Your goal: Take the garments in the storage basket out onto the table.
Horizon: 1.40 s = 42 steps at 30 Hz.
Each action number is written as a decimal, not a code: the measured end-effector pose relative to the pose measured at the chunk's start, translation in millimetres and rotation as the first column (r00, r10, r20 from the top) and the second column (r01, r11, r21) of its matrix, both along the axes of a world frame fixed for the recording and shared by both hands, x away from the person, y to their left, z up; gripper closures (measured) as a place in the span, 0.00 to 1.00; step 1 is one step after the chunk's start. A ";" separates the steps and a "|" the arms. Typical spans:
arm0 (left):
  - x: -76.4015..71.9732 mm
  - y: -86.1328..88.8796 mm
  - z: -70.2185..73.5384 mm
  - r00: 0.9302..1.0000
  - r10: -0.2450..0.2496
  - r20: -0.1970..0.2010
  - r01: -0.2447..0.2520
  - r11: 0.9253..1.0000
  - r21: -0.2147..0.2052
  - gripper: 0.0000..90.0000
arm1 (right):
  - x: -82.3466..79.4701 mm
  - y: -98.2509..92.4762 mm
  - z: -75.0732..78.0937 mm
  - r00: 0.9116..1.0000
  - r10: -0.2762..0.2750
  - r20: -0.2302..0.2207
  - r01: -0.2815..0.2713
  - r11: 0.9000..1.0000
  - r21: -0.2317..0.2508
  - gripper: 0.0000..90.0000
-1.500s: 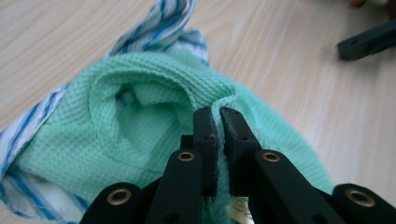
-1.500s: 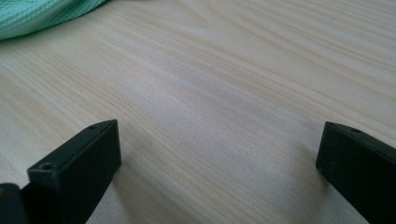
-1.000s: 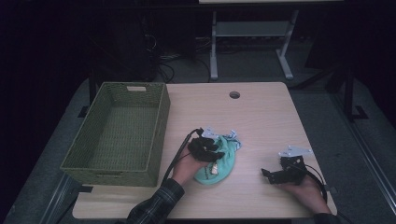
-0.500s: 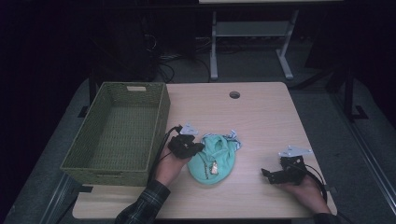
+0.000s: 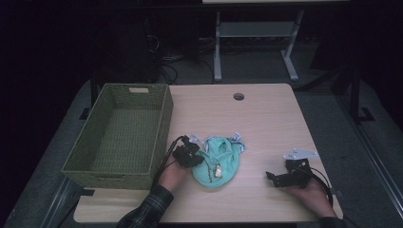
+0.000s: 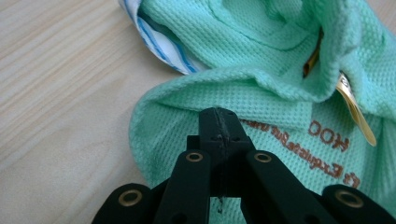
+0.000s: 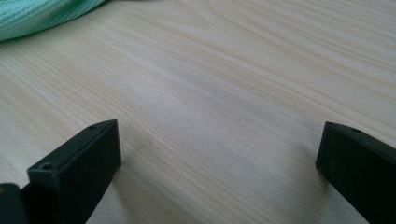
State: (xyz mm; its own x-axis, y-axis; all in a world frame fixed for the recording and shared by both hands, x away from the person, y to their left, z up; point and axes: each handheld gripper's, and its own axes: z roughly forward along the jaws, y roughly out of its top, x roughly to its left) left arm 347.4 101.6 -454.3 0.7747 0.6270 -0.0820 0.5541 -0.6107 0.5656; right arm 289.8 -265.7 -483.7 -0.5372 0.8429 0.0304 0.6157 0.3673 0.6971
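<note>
I sit at the near edge of a pale wooden table (image 5: 266, 118), my forearms cut off by the bottom of the high view. Nearest to me on the right, my right hand (image 5: 311, 192) rests on the table holding my right gripper (image 5: 274, 177), which points left. In the right gripper view its two black jaws stand wide apart over bare wood with nothing between them, and a corner of green cloth shows at the far left. A grey plate sits on top of this gripper; the cable behind it is hard to follow in the dim light.

On the left, a plaid sleeve (image 5: 145, 213) leads to my left hand (image 5: 171, 175) and my left gripper (image 6: 219, 126). Its jaws are pressed together. In the left gripper view their tips lie against a fold at the edge of a mint-green garment (image 5: 219, 161), but I cannot tell whether any cloth is pinched between them.

The garment lies crumpled near the middle of the table, between my two grippers, touching the left one and well apart from the right. It carries brown lettering, partly hidden by folds and unreadable, and a small gold tag (image 6: 355, 107). Blue-striped white fabric (image 6: 159, 42) peeks out at its far side.

Farther left, a green woven basket (image 5: 164, 126) stands on the table. Beyond the table, the room is too dark to make out.
</note>
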 end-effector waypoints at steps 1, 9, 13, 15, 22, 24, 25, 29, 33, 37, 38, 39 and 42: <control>-1.5 -0.6 -0.5 1.000 -0.003 0.002 0.003 1.000 -0.009 1.00 | 0.0 0.0 0.0 1.000 0.000 0.000 0.000 1.000 0.000 0.00; -16.3 -3.0 -1.5 0.998 -0.061 -0.014 0.060 0.998 -0.032 0.98 | 0.2 0.3 0.0 1.000 -0.003 0.000 0.003 1.000 0.000 0.00; -20.9 -4.0 -1.8 0.996 -0.083 -0.018 0.082 0.996 -0.040 0.97 | 0.2 0.6 0.1 1.000 -0.005 -0.002 0.005 1.000 0.000 0.00; -22.1 -4.8 -2.0 0.996 -0.087 -0.017 0.086 0.995 -0.041 0.97 | 1.3 0.9 1.6 1.000 0.004 -0.017 -0.004 1.000 -0.008 0.00; -23.8 -5.8 -2.6 0.994 -0.112 -0.009 0.111 0.993 -0.044 0.98 | 6.2 2.6 13.9 0.996 0.070 -0.048 -0.067 0.996 0.051 0.21; -23.4 -4.6 -3.2 0.994 -0.111 -0.011 0.110 0.992 -0.054 0.98 | 10.0 5.1 15.9 0.996 0.083 -0.027 -0.082 0.996 0.044 0.23; -23.0 -3.4 -3.3 0.993 -0.114 -0.015 0.113 0.992 -0.057 0.99 | 13.2 9.2 17.6 0.995 0.092 -0.032 -0.090 0.995 0.050 0.25; -24.4 -3.7 -3.5 0.994 -0.112 -0.011 0.111 0.992 -0.058 0.99 | 18.6 18.2 22.4 0.991 0.129 -0.017 -0.128 0.990 0.050 0.35; -24.7 -4.4 -2.7 0.993 -0.120 -0.010 0.119 0.992 -0.046 0.99 | 24.3 25.4 29.4 0.988 0.155 -0.005 -0.155 0.985 0.075 0.47; -23.5 -3.6 -2.4 0.992 -0.125 -0.018 0.124 0.991 -0.047 0.99 | 32.7 30.1 35.6 0.982 0.187 0.019 -0.188 0.978 0.094 0.57; -23.6 -3.6 -2.6 0.992 -0.123 -0.019 0.122 0.991 -0.050 0.99 | 34.9 31.1 36.8 0.981 0.192 0.022 -0.193 0.976 0.103 0.59; -23.3 -3.0 -2.8 0.992 -0.126 -0.021 0.125 0.991 -0.052 0.99 | 36.9 32.2 38.1 0.981 0.195 0.024 -0.196 0.974 0.110 0.61; -23.4 -2.8 -4.1 0.994 -0.107 -0.030 0.104 0.991 -0.082 0.99 | 43.5 35.7 40.6 0.977 0.208 0.034 -0.211 0.970 0.124 0.66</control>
